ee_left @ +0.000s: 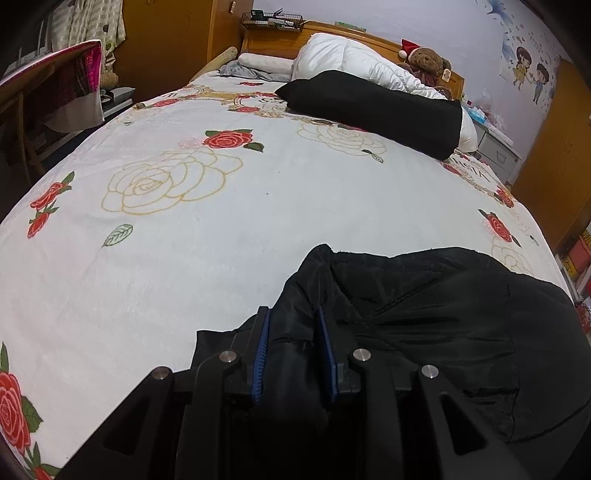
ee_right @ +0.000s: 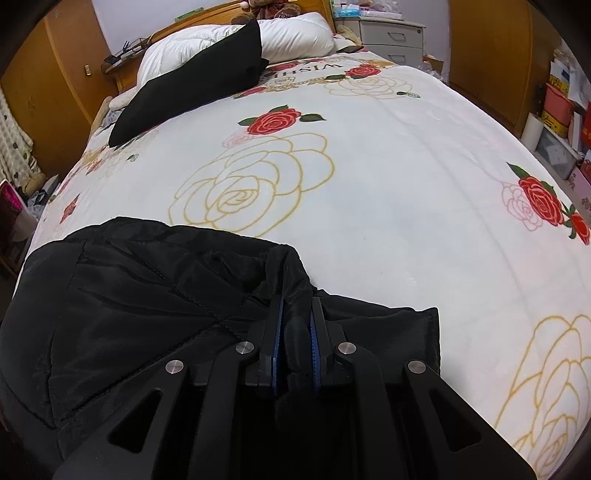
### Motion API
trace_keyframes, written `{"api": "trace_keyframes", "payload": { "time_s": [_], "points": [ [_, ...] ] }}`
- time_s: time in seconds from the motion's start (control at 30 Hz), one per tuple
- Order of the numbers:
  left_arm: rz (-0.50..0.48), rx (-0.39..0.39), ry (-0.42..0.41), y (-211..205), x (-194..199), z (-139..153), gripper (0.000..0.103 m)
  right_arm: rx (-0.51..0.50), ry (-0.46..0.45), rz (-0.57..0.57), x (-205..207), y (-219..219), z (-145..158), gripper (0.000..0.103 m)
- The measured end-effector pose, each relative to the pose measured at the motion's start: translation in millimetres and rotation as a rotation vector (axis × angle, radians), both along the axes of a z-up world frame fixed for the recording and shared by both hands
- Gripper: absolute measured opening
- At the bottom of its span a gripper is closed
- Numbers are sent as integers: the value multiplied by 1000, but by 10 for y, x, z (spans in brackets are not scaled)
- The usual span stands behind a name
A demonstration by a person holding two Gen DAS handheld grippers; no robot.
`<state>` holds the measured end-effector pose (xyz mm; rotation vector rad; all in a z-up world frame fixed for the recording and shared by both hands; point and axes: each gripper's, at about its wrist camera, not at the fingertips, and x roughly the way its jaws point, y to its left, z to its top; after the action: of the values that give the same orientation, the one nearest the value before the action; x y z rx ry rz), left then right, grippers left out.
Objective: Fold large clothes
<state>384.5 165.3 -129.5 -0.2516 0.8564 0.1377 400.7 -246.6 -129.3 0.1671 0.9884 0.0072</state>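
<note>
A black jacket [ee_left: 443,314] lies bunched at the near edge of a bed [ee_left: 258,221] covered by a white blanket printed with red and gold roses. In the left wrist view, the left gripper [ee_left: 291,314] has its jaws clenched on a thick fold at the jacket's left edge, the blue pads pressing the dark cloth from both sides; the rest of the jacket spreads away to the right. In the right wrist view, the right gripper [ee_right: 295,306] has its jaws clenched on a thinner ridge of the jacket [ee_right: 129,295] at its right edge, with the pads nearly together around the cloth and the bulk of the jacket lying to the left.

Farther up the bed, well apart from the jacket, a black folded garment [ee_left: 376,110] rests against a white duvet [ee_left: 351,62] near the wooden headboard [ee_left: 332,29]. A teddy bear [ee_left: 428,61] in a red hat sits by the headboard.
</note>
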Motion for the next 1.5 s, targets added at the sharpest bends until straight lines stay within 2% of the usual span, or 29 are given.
{"api": "trace_keyframes", "payload": {
  "time_s": [0.27,0.37,0.47,0.53,0.7,0.73,0.77,0.8,0.87,0.97,1.03,1.1,1.13,1.23,1.37,1.5],
  "points": [
    [2,-9,-3,10,27,-53,29,-13,-6,-1,5,34,-50,13],
    [11,4,13,4,53,-24,32,-15,1,-2,11,24,-27,15],
    [17,31,50,16,77,126,39,-10,7,-11,-7,-11,130,19],
    [29,-2,50,104,43,279,40,-18,-18,-29,-95,-76,366,28],
    [76,-24,-34,257,-138,827,40,-10,-178,-31,-401,-119,1059,31],
    [63,-28,-66,210,-188,963,40,2,-208,-15,-464,-61,1175,34],
    [32,-36,-98,122,-229,1075,43,11,-233,11,-524,39,1270,43],
    [-11,-37,-124,3,-247,1159,50,12,-252,46,-573,181,1338,48],
    [-122,-19,-161,-369,-257,1244,54,1,-276,131,-627,502,1379,52],
    [-258,-17,-140,-887,-124,1106,54,3,-244,211,-522,888,1190,52],
    [-292,8,-86,-1140,61,861,54,-20,-178,216,-315,1071,897,52],
    [-305,65,-16,-1277,255,541,54,-46,-133,213,-142,1126,629,52],
    [-303,78,1,-1285,311,393,56,-58,-135,213,-98,1115,527,51],
    [-276,7,-9,-1189,400,171,56,-28,-136,195,4,985,289,51],
    [-275,43,-30,-1241,365,55,56,-74,-152,180,-7,1033,198,51],
    [-270,53,-31,-1284,348,13,56,-61,-149,173,0,1019,141,51]
  ]
}}
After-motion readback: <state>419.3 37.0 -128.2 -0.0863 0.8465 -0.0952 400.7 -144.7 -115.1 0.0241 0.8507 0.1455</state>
